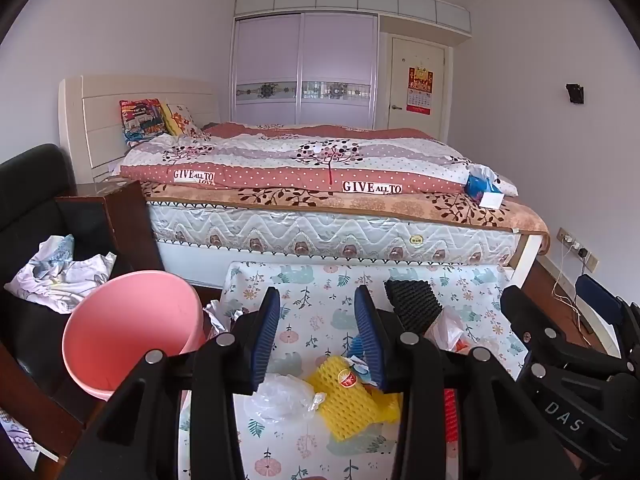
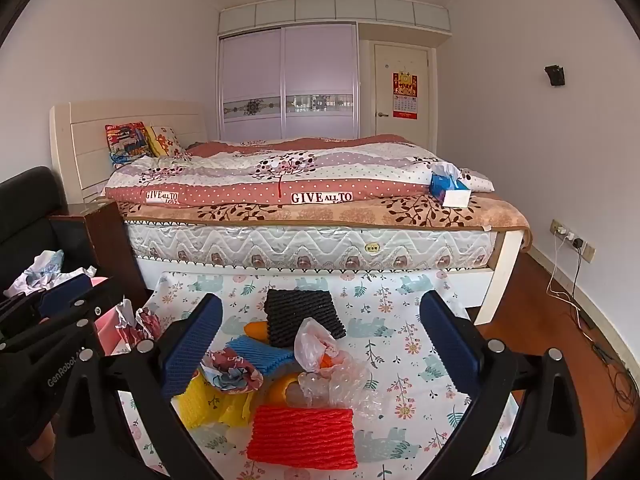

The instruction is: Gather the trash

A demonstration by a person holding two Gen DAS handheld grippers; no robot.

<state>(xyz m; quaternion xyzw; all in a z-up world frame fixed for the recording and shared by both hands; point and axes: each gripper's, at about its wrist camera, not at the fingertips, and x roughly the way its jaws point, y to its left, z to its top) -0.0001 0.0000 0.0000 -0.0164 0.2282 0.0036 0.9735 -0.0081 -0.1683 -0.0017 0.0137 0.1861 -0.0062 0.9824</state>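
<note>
Pink bin (image 1: 132, 332) base hidden behind left gripper (image 1: 318, 336) (right view: mostly hidden); calendar (image 2: 405, 96) print seemingly illegible.

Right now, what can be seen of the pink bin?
The pink bin is a round, smooth container that looks like plastic, with an open mouth tilted toward the left-wrist camera and nothing visible inside. It stands left of the patterned cloth, beside the dark chair. The left gripper hides its lower right edge.

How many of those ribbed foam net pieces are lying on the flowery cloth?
4: black farthest, toward the bed; blue just in front of it; yellow at the near left; red nearest. More may hide beneath the plastic bags.
</note>
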